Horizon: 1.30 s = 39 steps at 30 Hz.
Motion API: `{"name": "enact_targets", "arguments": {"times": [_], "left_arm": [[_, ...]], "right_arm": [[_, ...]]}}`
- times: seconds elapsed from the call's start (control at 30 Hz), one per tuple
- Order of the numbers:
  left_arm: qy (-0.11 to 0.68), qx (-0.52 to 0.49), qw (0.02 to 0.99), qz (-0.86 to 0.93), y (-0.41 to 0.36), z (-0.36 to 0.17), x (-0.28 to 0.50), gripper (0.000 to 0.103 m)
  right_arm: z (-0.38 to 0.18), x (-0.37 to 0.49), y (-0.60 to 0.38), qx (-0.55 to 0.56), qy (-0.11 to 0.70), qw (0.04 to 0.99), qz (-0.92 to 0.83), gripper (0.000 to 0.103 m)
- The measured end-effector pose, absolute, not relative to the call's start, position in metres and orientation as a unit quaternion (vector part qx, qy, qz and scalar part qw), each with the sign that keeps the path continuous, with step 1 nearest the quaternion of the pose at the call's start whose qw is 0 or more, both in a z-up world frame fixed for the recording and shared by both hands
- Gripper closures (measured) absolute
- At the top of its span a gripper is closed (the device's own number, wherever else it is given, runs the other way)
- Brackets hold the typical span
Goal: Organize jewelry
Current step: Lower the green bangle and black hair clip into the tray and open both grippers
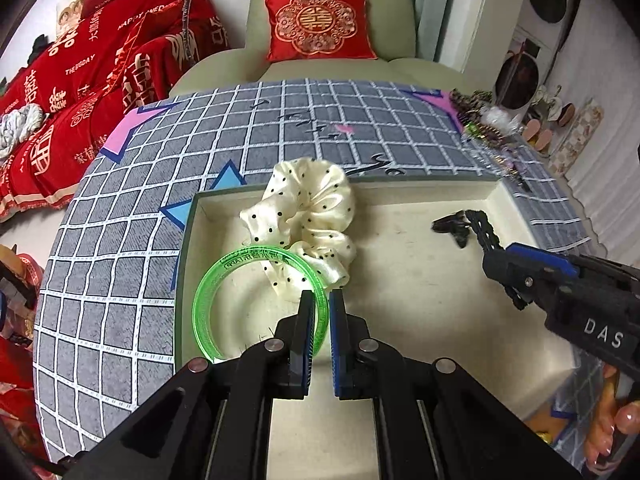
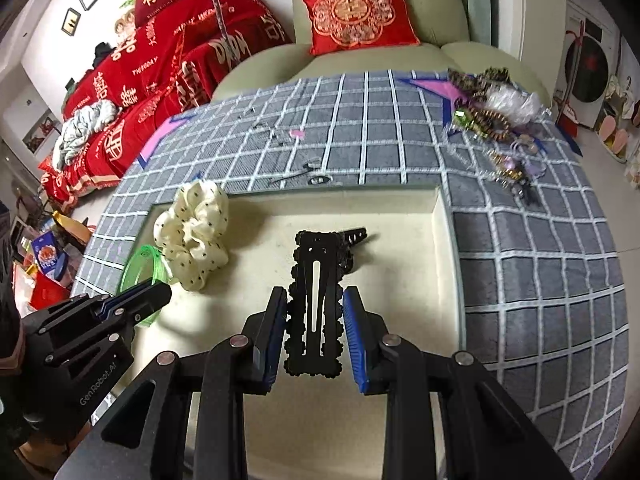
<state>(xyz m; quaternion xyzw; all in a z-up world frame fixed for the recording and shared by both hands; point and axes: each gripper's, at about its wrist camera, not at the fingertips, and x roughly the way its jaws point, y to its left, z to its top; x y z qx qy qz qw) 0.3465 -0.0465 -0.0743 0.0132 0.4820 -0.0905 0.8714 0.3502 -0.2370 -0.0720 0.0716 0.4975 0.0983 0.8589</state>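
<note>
Left claw is clamping a green bangle, hiding part of its rim; right claw is gripping a black hair clip, its far end indistinct.

My right gripper pinches a black scalloped hair clip by its side edges, over the cream tray. Clip's far end overlaps another black clip in the tray. Cream dotted scrunchie sits in the tray's far-left corner, green bangle beside it, clamped by my left gripper. Jewelry pile on the checked cloth, far right.
</note>
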Motion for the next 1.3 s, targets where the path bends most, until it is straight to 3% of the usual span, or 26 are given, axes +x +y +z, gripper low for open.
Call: {"name": "enact_targets", "arguments": {"times": [0.57,0.63,0.7,0.93,1.0,1.03,1.07,1.3], "left_arm": [[0.504,0.048,0.861,-0.054,-0.055,-0.096,0.351,0.088],[0.503,0.045,0.862,-0.051,-0.055,-0.093,0.350,0.088],[0.499,0.045,0.864,-0.049,-0.054,-0.090,0.348,0.088],[0.484,0.050,0.872,-0.050,-0.055,-0.073,0.339,0.087],[0.476,0.055,0.876,-0.052,-0.056,-0.066,0.335,0.072],[0.469,0.056,0.880,-0.052,-0.056,-0.063,0.333,0.041],[0.457,0.052,0.886,-0.053,-0.055,-0.057,0.329,0.017],[0.429,0.047,0.900,-0.062,-0.054,-0.030,0.309,0.016]], "right_arm": [[-0.102,0.359,-0.227,0.052,0.523,0.847,0.083,0.070],[-0.101,0.359,-0.227,0.057,0.525,0.845,0.083,0.067],[-0.100,0.359,-0.229,0.064,0.526,0.844,0.085,0.058],[-0.076,0.347,-0.243,0.096,0.502,0.855,0.086,0.052],[-0.066,0.341,-0.248,0.102,0.492,0.861,0.083,0.048],[-0.062,0.338,-0.249,0.105,0.488,0.863,0.082,0.048],[-0.059,0.335,-0.251,0.109,0.485,0.864,0.081,0.048],[-0.040,0.311,-0.264,0.129,0.471,0.870,0.070,0.047]]}}
